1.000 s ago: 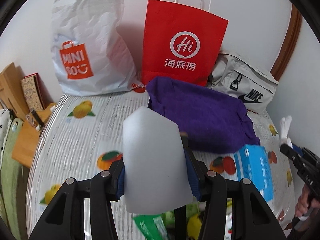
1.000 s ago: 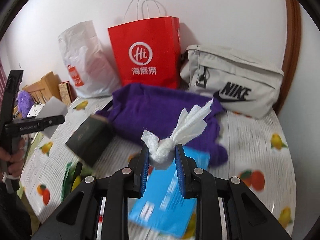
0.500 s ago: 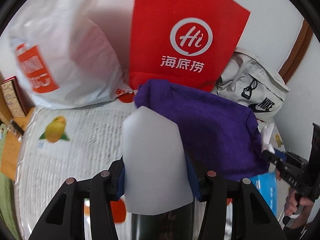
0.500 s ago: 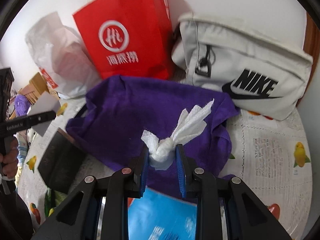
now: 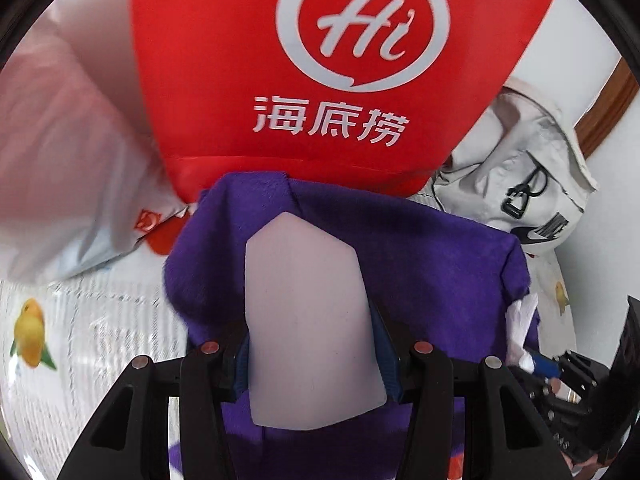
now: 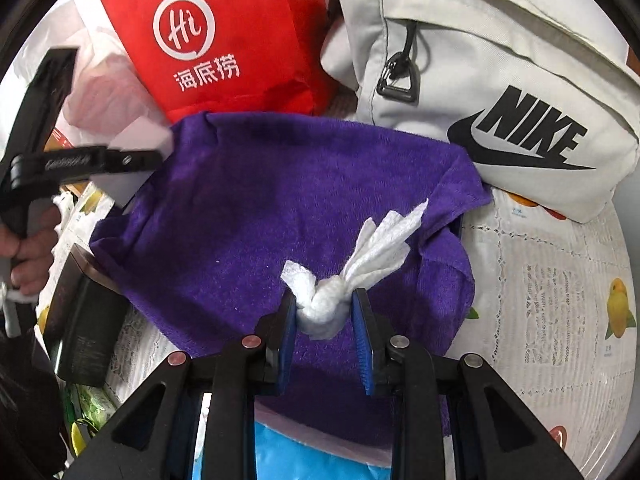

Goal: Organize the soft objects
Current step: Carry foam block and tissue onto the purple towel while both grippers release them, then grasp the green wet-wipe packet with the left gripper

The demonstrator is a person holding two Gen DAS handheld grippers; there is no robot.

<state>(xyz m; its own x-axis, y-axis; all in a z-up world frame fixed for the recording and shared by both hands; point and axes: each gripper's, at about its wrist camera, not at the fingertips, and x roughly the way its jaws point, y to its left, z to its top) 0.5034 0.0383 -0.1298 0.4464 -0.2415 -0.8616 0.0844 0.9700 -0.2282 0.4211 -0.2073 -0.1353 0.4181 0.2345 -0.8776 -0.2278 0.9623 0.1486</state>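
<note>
Now at the set-down step, as I judge it: both hands carry soft items over the purple towel, which lies spread on the worktop directly ahead of and below both grippers.

Left gripper: jaws partly apart, pads pressed against the sides of a pale foam block. Block stands up between the fingers, towel right behind it.

Right gripper: jaws opening. Knotted white tissue sits between the pads; left pad touches it, right pad shows a sliver of gap, so the grip looks to be letting go. Tissue tail points up and to the right of the gripper.

Next move, by my reading: finish releasing the tissue onto the towel, draw the right gripper back clear of the tail, then bring the foam down beside it and release.

Pose: both grippers pitched steeply downward toward the towel. In the right view, a hand grips the left tool's handle at far left. Red paper bag and grey sling bag stand beyond the towel.
</note>
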